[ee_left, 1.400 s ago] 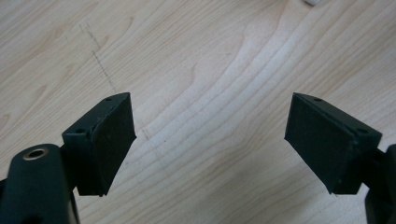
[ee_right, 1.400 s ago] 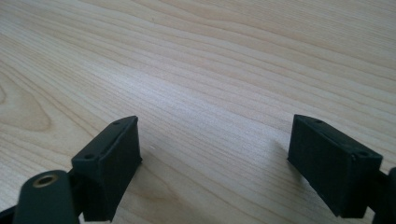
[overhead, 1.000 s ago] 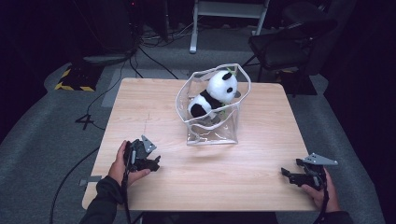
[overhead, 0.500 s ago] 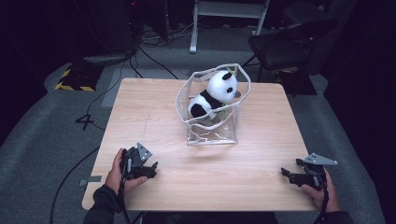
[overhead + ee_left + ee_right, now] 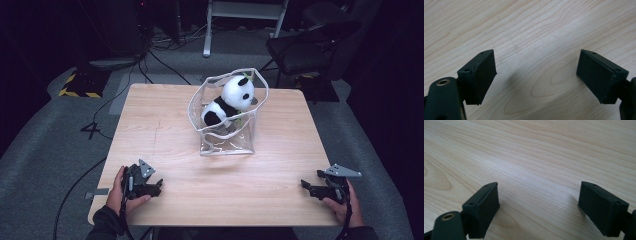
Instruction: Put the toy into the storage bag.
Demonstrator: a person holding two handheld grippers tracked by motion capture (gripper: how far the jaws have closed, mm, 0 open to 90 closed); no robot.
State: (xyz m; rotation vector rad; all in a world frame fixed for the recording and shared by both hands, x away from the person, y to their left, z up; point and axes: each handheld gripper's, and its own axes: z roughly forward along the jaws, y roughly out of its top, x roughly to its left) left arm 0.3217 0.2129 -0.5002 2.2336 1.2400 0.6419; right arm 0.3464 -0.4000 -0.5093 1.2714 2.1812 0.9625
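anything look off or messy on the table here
Nothing spilled or damaged. The clear bag stands mid-table with its rim crumpled and uneven, and the panda plush lies tilted inside, head poking above the rim.

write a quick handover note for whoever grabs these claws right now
Left claw: open, empty, low over the near left of the table.
Right claw: open, empty, near the right front edge.
Panda: sits in the clear bag at the middle far side, head up past the rim.
Done: panda is in the bag.
Left: bag mouth looks open and neither claw touches it; probably close or move the bag next.
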